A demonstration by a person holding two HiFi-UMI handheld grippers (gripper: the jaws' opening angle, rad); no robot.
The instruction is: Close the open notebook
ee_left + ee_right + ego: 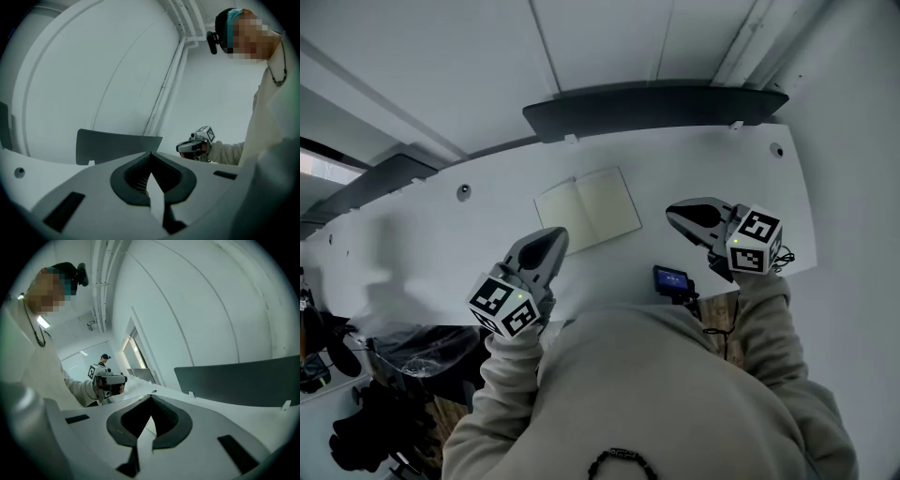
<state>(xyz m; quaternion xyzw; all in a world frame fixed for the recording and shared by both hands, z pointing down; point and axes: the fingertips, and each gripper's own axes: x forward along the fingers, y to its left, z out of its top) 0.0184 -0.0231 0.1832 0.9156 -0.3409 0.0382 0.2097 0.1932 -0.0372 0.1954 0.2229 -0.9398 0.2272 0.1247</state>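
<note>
An open notebook [587, 208] with blank cream pages lies flat on the white table [441, 234], slightly turned. My left gripper [553, 234] hovers just off the notebook's near left corner, its jaws shut with nothing between them. My right gripper [673, 212] hangs to the right of the notebook, apart from it, also shut and empty. In the left gripper view the left gripper [150, 153] has closed jaws, and the right gripper [194, 146] shows beyond them. In the right gripper view the right gripper [151, 396] points over the table toward the left gripper [110, 379].
A dark grey partition panel [656, 105] stands along the table's far edge. A small black device with a blue screen [672, 279] sits at the near edge. Cable holes [464, 191] mark the tabletop. Dark gear [384, 394] sits on the floor at lower left.
</note>
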